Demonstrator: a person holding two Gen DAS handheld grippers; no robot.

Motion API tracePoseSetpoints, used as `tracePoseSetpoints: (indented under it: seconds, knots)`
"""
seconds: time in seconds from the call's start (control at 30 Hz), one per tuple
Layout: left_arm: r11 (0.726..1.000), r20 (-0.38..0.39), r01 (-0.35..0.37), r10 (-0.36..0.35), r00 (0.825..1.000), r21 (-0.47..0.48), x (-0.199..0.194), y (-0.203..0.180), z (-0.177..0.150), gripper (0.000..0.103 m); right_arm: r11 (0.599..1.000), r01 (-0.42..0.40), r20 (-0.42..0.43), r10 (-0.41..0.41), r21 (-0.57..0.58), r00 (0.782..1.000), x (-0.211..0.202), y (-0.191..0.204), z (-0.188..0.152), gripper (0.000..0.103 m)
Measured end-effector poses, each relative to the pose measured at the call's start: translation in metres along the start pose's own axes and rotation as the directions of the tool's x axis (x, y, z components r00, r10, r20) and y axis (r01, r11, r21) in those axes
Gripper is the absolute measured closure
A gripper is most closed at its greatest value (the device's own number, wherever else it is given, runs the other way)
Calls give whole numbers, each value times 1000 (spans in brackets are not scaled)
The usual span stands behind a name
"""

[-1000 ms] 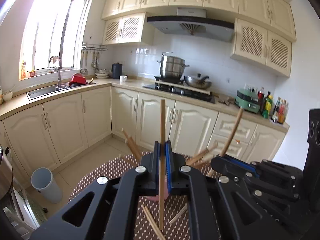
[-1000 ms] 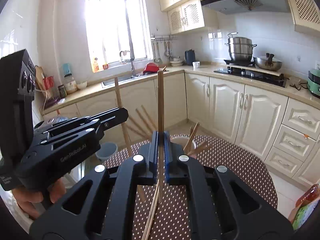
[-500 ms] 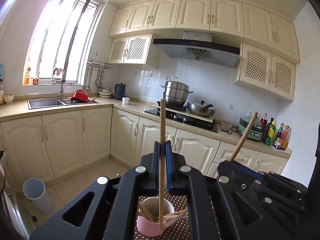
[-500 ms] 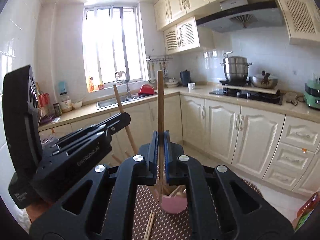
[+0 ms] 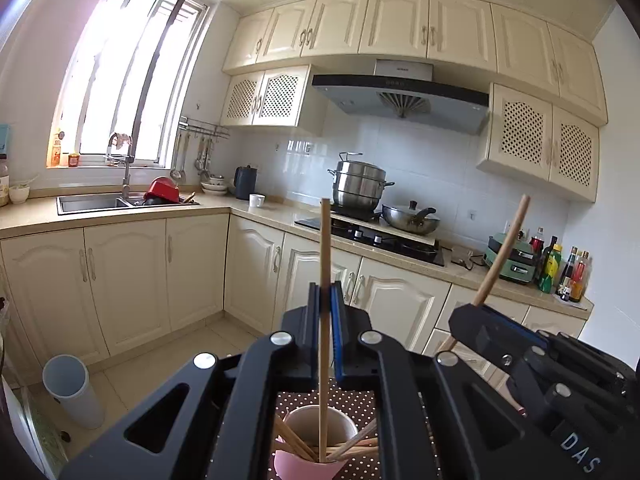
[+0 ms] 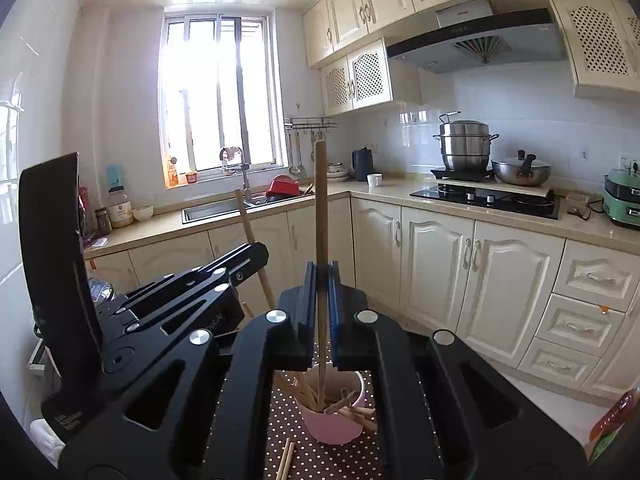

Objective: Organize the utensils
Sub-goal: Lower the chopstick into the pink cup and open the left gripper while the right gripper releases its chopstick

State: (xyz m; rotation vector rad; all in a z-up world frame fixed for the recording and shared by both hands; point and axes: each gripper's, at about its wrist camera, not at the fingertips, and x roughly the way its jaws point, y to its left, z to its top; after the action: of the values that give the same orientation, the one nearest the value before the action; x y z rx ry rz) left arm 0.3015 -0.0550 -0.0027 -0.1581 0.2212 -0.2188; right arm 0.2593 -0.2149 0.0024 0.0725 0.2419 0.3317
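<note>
Nearest, left wrist view: the left gripper is clamped on a single wooden chopstick, held upright, its lower end down inside the pink cup or just above the sticks there; which of the two cannot be told. The right gripper is likewise closed on its own chopstick, upright, lower end reaching into the same cup as seen from the right wrist view. Each gripper shows in the other's camera, so the two stand close side by side over the cup.

The cup sits on a brown dotted cloth and already holds a loose bundle of chopsticks, several leaning out over the rim. At least two more chopsticks lie on the cloth just beside the cup, in front of it in the right view.

Judgement on progress: well along. Most sticks appear gathered in the cup; two are in hand and poised for release into it; the pair on the cloth is left to collect. How many others lie out of view under the gripper bodies cannot be told. The leaning sticks may need straightening to count as tidy.

Far: kitchen counter, sink, hob with a steel pot. No utensils there appear part of this job.
</note>
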Motion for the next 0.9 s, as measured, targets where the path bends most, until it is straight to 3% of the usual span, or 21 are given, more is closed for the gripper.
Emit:
tracePoseSetpoints:
  seconds: [0.43,0.5,0.57,0.9]
  knots:
    - [1000,-89,-3,5,996,27,5,7,-18,97,1000,3,-50,-3,1,999,7,1,-8,97]
    - [999,-101,-5,8,995,36,4,7,-18,91,1000,2,-59,-2,2,998,8,1,-10,97]
    - [999,-102,-10,14,995,39,1,8,-18,70,1000,2,-70,-2,0,998,8,3,-12,97]
    - [998,-123,-63,65,990,27,-16,25,-20,67,1000,12,-98,-13,-9,995,9,7,-20,97]
